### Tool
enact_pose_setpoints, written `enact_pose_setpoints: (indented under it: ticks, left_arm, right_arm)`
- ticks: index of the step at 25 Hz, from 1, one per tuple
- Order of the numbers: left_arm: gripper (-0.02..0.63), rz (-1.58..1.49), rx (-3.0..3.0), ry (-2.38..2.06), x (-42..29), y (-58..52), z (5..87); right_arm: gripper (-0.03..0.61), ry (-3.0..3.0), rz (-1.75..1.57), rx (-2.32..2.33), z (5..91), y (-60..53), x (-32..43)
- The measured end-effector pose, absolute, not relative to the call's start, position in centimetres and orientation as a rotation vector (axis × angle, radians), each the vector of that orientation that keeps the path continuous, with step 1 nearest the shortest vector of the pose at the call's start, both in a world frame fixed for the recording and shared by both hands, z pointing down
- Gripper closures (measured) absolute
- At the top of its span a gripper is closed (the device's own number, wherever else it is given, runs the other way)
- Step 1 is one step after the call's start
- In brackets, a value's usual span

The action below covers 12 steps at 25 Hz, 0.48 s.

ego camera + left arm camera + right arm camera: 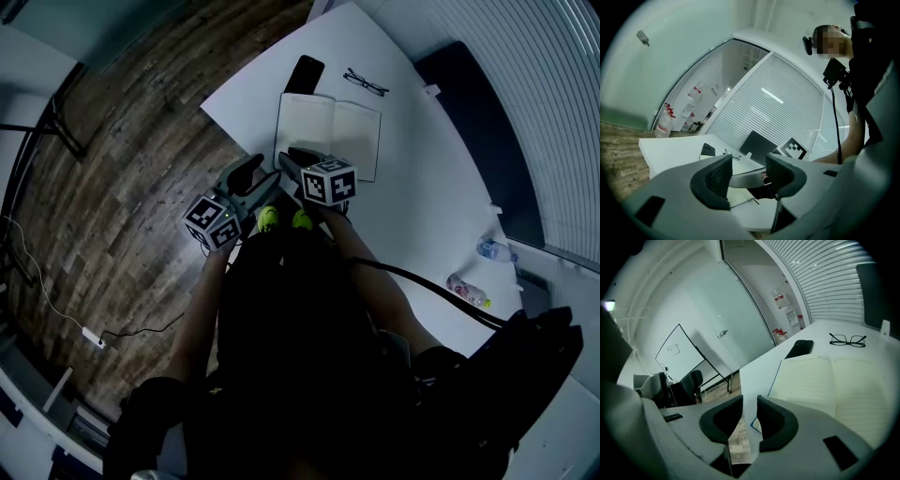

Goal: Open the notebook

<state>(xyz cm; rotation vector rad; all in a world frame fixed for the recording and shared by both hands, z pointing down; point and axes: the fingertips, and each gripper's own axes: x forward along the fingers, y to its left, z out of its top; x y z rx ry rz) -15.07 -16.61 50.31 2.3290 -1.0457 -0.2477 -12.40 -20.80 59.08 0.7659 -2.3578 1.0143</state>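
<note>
Grey plastic left gripper is nearest, held at the near left edge of the counter over the wood floor. Its jaws are wide apart with nothing between the pads; the right gripper's marker cube shows past them.

The right gripper is just beside it, over the near edge of the notebook. Its jaws stand a narrow slit apart and grip nothing. The gap shows only the counter edge, the floor and the near corner of the notebook.

The notebook lies flat and open on the white counter, two cream ruled pages up, with the spine running away from the person. No jaws touch it in any view.

Off to the right, well apart from the notebook, are two plastic bottles near the counter edge.

Past the left page a black phone lies flat, just beside the far left corner of the notebook. Black-framed glasses sit past the right page, apart from it, lenses down on the counter.

At the far side of the counter is a dark panel, with slatted blinds behind it. A whiteboard on a stand shows far off to the left in the right gripper view.
</note>
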Motion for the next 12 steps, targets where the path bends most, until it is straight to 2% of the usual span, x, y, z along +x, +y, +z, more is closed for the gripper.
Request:
enact_pose_setpoints:
  ticks: [12]
  left_arm:
    - [0.482,-0.21,2.332,-0.959,-13.4,-16.7,48.4]
  right_arm:
    - [0.511,-2.456,0.863,0.802,54.2,-20.4,-11.0]
